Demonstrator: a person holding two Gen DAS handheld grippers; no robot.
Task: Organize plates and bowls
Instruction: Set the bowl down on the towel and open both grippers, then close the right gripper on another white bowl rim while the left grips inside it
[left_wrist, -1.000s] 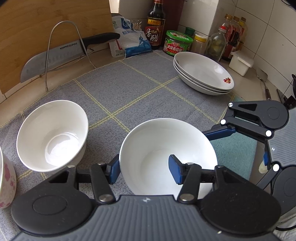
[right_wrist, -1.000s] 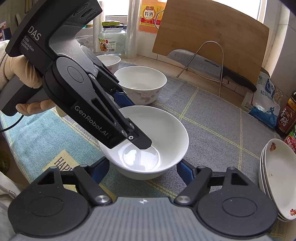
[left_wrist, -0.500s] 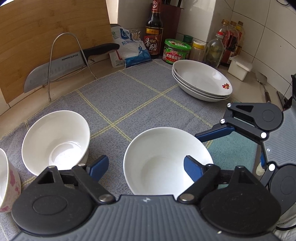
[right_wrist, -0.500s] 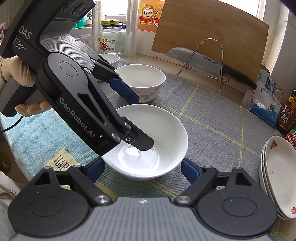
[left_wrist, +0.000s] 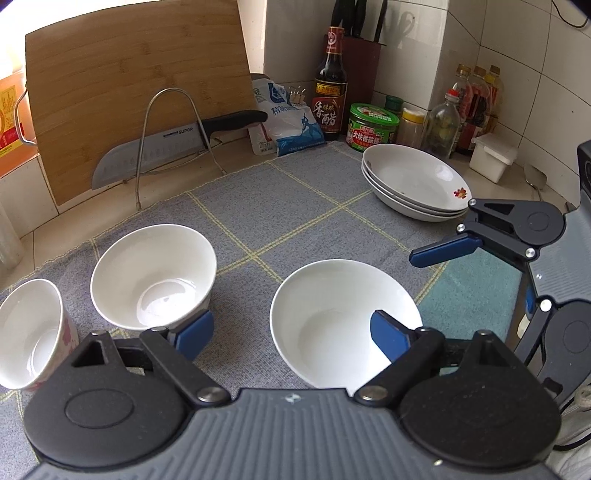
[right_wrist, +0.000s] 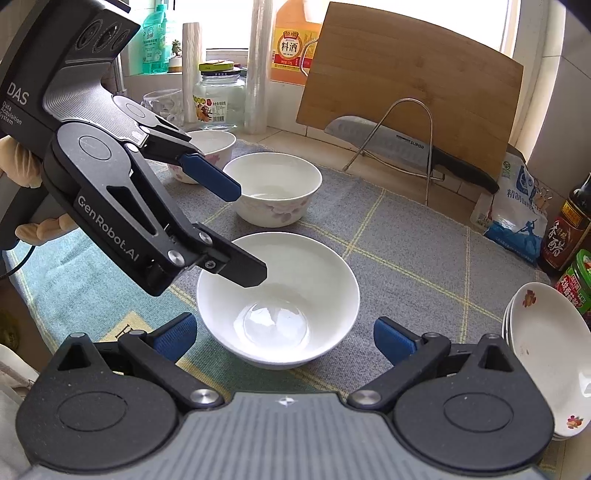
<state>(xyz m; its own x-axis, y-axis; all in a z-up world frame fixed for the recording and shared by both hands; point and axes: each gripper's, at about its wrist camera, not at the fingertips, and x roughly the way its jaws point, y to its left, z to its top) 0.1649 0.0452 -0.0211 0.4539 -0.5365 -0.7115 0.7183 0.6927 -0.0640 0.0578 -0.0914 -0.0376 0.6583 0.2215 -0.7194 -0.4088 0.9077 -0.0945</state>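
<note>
**Plain white bowl released on the mat: handling notes**

The plain white bowl (right_wrist: 277, 301) stands upright on the grey checked mat (left_wrist: 295, 206) that covers the surface, near the front edge and free of both tools. Two flower-patterned bowls (right_wrist: 272, 188) stand farther back to the left, well apart from it. A stack of three shallow plates (left_wrist: 415, 182) sits at the far right of the mat.

Tool state:
- Left tool (left_wrist: 291, 332): the jaws are opening. One blue pad hangs over the bowl's interior and the other lies outside the rim; neither presses on the wall. Nothing is grasped.
- Right tool (right_wrist: 284, 338): spread fully, one finger on each side of the bowl, clear of it. Nothing is grasped.

Handling judgement:
- The bowl appears to be glazed ceramic: rigid, moderately heavy, brittle and slick under the pads.
- Take hold at the rim, with one pad inside the wall and one outside. The full width looks too great for a secure grip across it.
- Lift level. A one-sided rim grip tends to tip the bowl.
- When nesting it into another bowl, lower it slowly; contact between glazed edges can chip them.
</note>
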